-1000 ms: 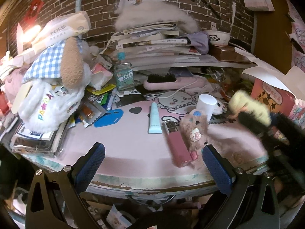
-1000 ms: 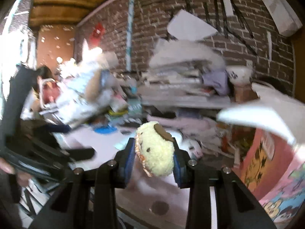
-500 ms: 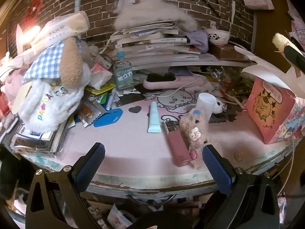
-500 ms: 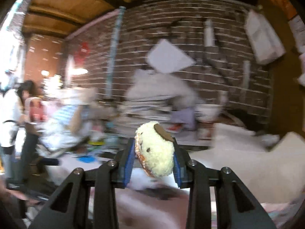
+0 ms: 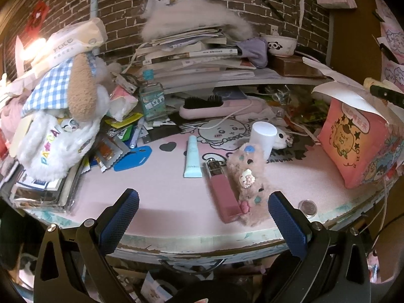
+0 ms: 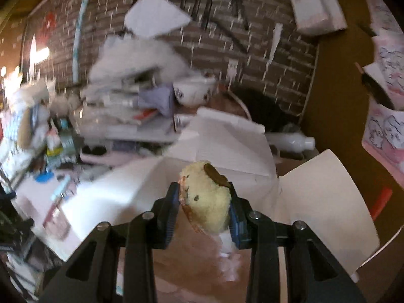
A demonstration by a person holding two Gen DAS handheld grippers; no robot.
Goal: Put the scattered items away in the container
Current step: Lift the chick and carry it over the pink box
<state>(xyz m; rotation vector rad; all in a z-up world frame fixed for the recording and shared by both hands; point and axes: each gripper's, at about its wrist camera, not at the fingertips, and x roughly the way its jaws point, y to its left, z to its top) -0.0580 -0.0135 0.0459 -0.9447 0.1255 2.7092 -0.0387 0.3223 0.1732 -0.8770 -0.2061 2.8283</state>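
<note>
Right gripper (image 6: 204,202) clenched on one yellow plush (image 6: 205,198) above box (image 5: 353,136). Left gripper (image 5: 202,217) fingers spread, empty. Desk (image 5: 156,192): one tube (image 5: 192,160), one pink plush (image 5: 248,179).

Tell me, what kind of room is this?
Probably a lived-in bedroom or hobby corner: a cluttered desk with a pink cartoon mat, a stack of books against a brick wall, and a plush dog.

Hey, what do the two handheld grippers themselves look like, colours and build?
Both match: the left gripper and right gripper have black angular arms with silver screw heads, ending in blue fingers with a cross-hatched textured face. No cables or markings are visible on either.
</note>
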